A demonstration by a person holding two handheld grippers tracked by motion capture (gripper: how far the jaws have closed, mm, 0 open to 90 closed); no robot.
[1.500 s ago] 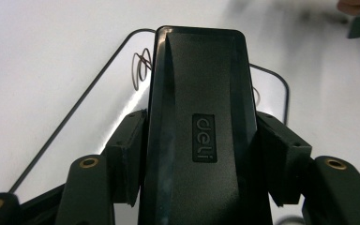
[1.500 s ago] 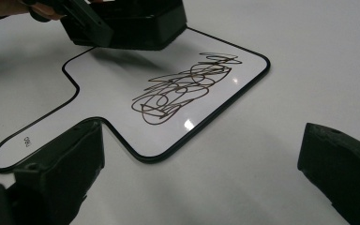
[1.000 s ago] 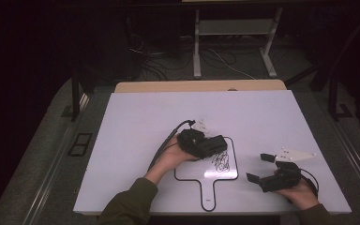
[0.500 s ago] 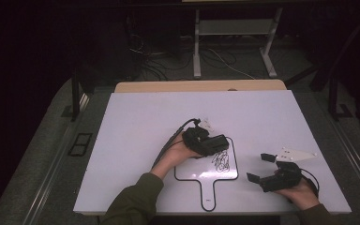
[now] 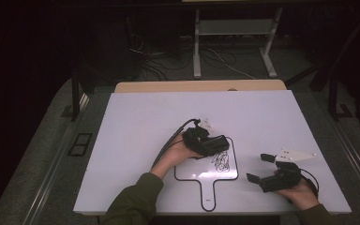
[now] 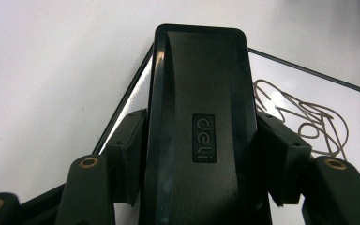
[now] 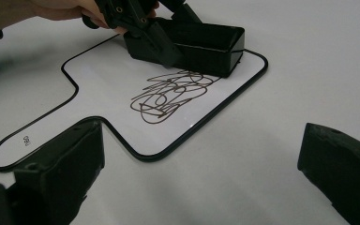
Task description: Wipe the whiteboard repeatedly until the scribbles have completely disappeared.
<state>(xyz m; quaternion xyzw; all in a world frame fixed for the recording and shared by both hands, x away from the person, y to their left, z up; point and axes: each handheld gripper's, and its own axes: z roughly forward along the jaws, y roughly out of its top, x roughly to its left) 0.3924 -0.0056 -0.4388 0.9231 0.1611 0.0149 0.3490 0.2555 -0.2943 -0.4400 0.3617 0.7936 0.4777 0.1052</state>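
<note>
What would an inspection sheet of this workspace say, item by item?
Surface: white table, bare around the work.
Job's things: small paddle-shaped whiteboard with a dark scribble; black eraser rests on the board's far edge, just beyond the scribble.
Clutter: nothing seen.
Grippers: left gripper shut on the eraser; right gripper open, resting on the table to the board's right, holding nothing.
Cables: a black cable trails from the left gripper; loose cables lie on the floor beyond the table.
Surroundings: dark room; pale frame legs stand behind the table.
</note>
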